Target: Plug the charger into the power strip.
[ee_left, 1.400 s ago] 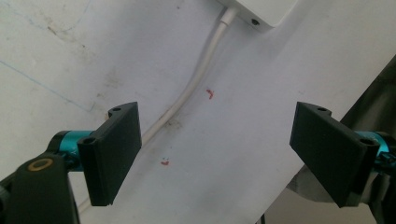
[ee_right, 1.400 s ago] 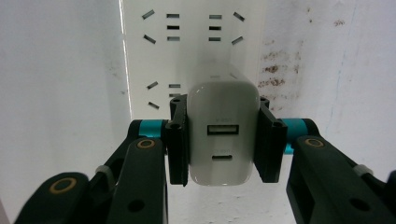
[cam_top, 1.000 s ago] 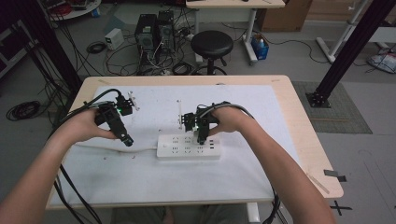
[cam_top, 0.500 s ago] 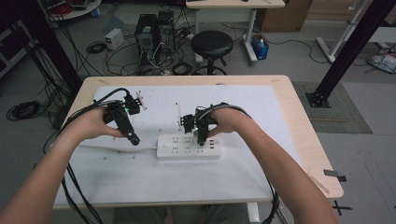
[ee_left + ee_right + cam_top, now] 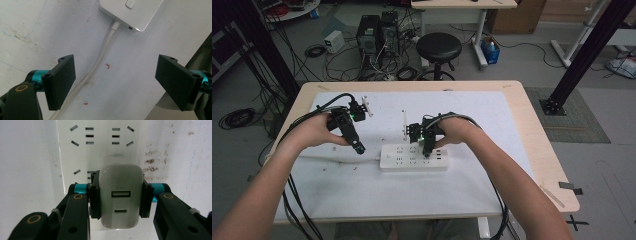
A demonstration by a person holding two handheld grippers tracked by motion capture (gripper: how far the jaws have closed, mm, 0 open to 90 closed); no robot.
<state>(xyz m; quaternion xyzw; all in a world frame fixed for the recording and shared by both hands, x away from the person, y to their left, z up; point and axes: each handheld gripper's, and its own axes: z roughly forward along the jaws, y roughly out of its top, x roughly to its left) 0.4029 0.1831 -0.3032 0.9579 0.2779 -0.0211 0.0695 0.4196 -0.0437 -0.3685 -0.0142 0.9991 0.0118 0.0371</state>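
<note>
Item: white rectangular plastic wall charger with two ports (image 5: 120, 197), clamped in right gripper (image 5: 120, 197) over white plastic power strip (image 5: 414, 157).
Right jaws closed on the charger's two sides, its port face toward the camera, sockets of the strip at 12 o'clock beyond it. Left gripper (image 5: 116, 80): jaws spread wide, holding nothing, above the strip's white round cable (image 5: 100, 62); strip's switch end at 12 o'clock. Both over the white-covered table (image 5: 362, 195); black round stool (image 5: 439, 47) at 12 o'clock behind.

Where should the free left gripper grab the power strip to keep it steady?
Probably the power strip's switch end, from above, with the open left gripper straddling its two long flat sides just past the cord. That end lies bare; the right gripper holds a charger farther along.
</note>
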